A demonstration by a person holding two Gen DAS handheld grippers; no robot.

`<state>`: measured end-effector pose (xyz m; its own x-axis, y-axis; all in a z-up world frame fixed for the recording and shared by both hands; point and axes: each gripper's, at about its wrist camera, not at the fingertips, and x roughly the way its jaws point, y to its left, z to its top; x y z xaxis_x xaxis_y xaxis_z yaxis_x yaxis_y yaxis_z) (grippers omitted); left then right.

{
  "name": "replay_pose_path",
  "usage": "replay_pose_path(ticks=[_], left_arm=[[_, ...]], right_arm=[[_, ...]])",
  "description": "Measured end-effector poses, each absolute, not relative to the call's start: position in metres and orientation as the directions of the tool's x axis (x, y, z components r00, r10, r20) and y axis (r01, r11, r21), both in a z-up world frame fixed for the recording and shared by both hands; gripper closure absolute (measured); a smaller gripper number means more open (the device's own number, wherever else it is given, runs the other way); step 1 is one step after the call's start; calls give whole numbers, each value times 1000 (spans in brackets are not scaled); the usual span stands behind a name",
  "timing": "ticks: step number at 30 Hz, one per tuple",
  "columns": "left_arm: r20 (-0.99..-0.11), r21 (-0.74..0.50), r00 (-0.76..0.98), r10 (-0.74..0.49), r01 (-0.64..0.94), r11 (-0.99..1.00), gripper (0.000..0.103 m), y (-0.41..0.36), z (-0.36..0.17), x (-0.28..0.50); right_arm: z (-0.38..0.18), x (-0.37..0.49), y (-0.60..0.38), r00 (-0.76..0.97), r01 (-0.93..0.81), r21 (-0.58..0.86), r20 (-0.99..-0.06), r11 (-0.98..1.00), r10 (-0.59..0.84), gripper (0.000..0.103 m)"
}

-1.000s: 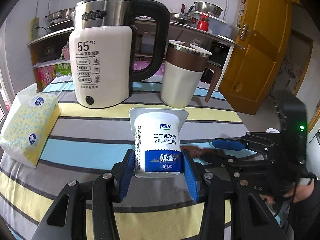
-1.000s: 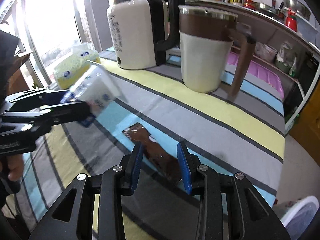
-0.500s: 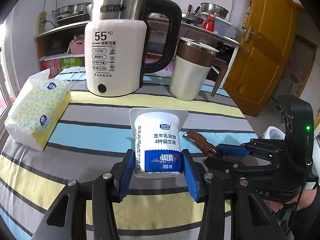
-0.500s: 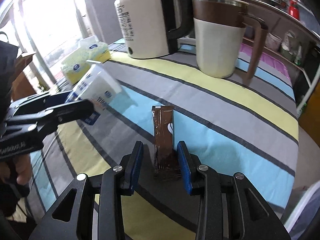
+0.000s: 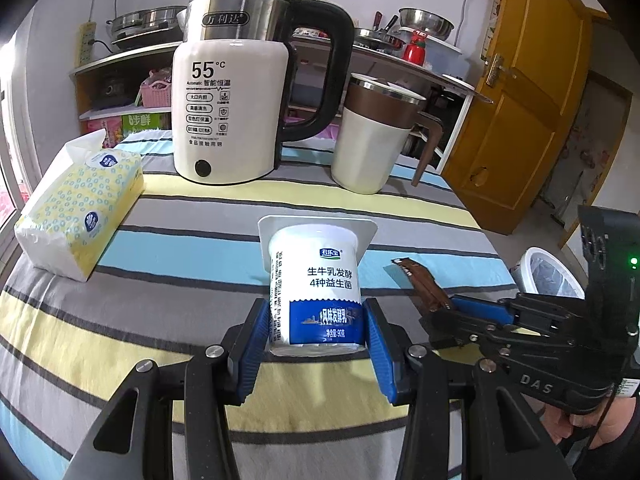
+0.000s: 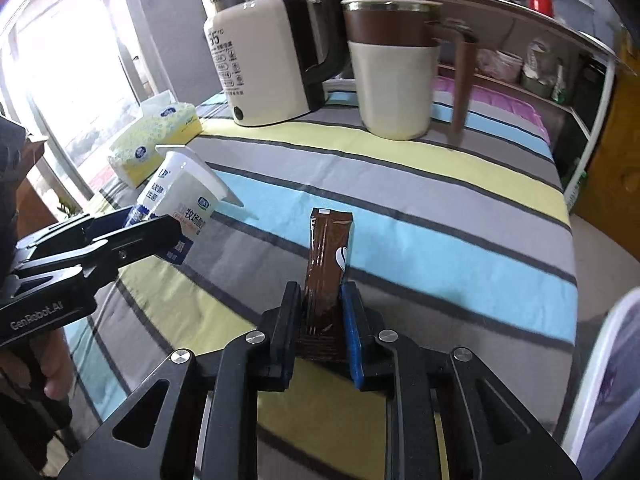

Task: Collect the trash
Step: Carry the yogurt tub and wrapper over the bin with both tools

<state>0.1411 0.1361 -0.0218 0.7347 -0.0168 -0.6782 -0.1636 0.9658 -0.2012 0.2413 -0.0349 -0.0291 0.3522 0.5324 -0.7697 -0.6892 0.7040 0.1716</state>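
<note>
On a striped bench in front of the kettle (image 5: 236, 92), the left gripper (image 5: 316, 344) clamps a yogurt cup (image 5: 316, 288) while the right gripper's (image 6: 322, 320) jaws are closing on a brown sachet (image 6: 326, 264), which should be squeezed firmly before both go to the white bin (image 5: 548, 276) beside the bench.

Both cameras sit close above the striped tablecloth (image 5: 132, 312), each tilted down along its own fingers toward the white kettle (image 5: 232, 108). The left wrist view faces the kettle head-on; the right wrist view looks at the kettle (image 6: 260, 60) from further right. Both views share the kettle, the mug (image 5: 376, 140) (image 6: 390, 68) right of it and the tissue pack (image 5: 80, 216) (image 6: 154, 138) left of it.
</note>
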Motion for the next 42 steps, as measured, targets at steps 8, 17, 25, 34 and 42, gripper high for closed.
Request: replay_pose_path(ticks=[8,17,25,34,42], left_arm=[[-655,-208,755,-35,-135,969,56,109,-13,119],[-625,-215,777,-73,-81,973,56,77,3,92],[-606,-211,787,-113,-22,977,56,50,14,79],[-596,-198,790,-145,30,980,56,24,22,78],[-598,-190,780,-182,83,978,56,-2,23,87]], right_arm=[[-8,206,-66,400,-664,185,-731,724,553,81],[18,169,-98,455,-641,195,-681,742,573,81],[29,147,-121,500,-619,189,-654,763,568,81],[37,139,-148,547,-579,189,-631,793,550,81],[40,141,-176,586,-532,193,-619,825,523,81]])
